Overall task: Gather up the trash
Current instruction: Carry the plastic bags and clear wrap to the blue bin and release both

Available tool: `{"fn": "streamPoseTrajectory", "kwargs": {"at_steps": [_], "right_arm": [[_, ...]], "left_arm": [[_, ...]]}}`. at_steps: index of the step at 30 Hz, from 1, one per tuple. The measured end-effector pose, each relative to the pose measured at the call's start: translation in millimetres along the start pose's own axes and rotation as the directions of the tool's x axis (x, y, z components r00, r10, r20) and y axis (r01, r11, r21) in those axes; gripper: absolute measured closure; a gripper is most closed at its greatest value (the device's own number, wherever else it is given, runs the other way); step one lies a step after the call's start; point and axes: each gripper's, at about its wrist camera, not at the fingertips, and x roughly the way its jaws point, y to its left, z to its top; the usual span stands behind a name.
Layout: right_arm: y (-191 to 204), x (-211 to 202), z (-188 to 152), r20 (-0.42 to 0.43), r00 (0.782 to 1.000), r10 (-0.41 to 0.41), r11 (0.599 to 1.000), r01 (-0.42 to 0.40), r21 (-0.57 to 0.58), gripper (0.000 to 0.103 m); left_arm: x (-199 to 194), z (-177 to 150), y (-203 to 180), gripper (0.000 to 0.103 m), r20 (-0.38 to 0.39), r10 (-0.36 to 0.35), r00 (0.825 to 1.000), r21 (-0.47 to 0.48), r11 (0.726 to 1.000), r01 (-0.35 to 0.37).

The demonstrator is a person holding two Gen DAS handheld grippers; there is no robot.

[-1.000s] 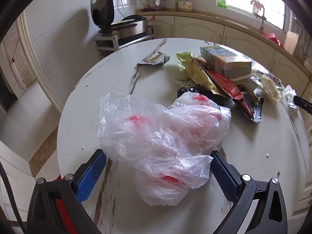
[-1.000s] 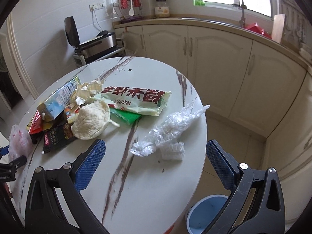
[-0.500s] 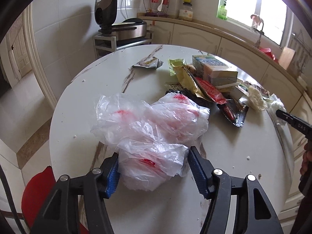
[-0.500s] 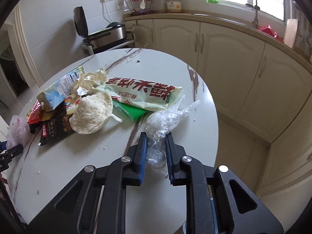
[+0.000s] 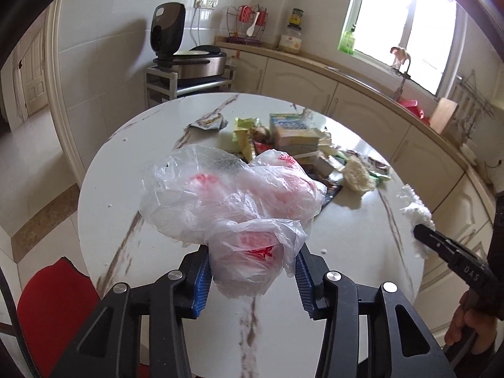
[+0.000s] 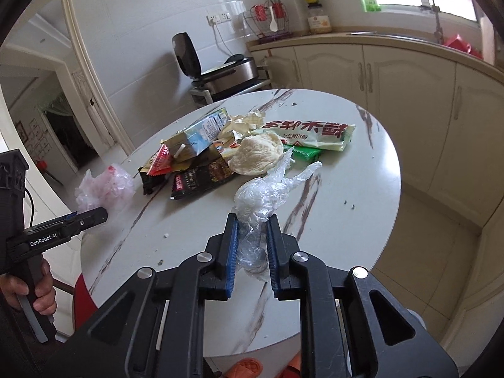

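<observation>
Trash lies heaped on the round marble-look counter (image 5: 132,195), and each gripper has a piece of it.

From the left wrist: the left gripper (image 5: 252,271) has just been closing its jaws on the near lobe of a crumpled thin plastic bag (image 5: 233,201) with red print, and the blue pads now press its sides. Most of the bag billows ahead of the jaws, above the counter. Behind it sits the wrapper pile (image 5: 283,138), with a drink carton, snack packets and a pale round cake. At the right edge the right gripper's tip shows with white film beyond it. I judge the hold shallow: only one fold is pinched, so the bag could slide out, or its loose bulk could drag across the pile and scatter wrappers.

From the right wrist: the right gripper (image 6: 252,245) has its jaws drawn narrow on a twist of clear plastic wrap (image 6: 267,192), which stands up out of the pads above the counter's near part. The pile (image 6: 220,148) lies just beyond, the long red-lettered packet nearest the far edge. The left gripper and its bag show at the far left. Slick, springy film like this may creep from the pads if the hand swings quickly, and its loose tail could catch the green wrapper beside it.
</observation>
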Motion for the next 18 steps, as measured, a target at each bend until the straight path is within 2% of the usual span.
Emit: {"fn": "streamPoseTrajectory", "kwargs": {"at_steps": [3,8,12,18], "right_arm": [[-14,-18,-10,0.028,1.0,-0.002,0.999,0.001,0.036,0.087],[-59,-61,-35,0.075,0.994,-0.076,0.99,0.066,0.127,0.087],[-107,-91,-60,0.072,0.984,-0.162,0.966,0.143,0.216,0.087],[-181,-99,-103,-0.002,0.966,-0.26,0.902,0.244,0.356,0.084]], "left_arm": [[-16,0,-31,0.061,0.011,-0.035,0.999,0.057,0.998,0.034],[-29,-5,-109,0.061,-0.021,-0.166,0.986,0.198,0.966,0.167],[-18,-17,-180,0.061,-0.109,-0.269,0.957,0.275,0.917,0.29],[17,-47,-277,0.06,-0.261,-0.32,0.911,0.376,0.835,0.401]]}}
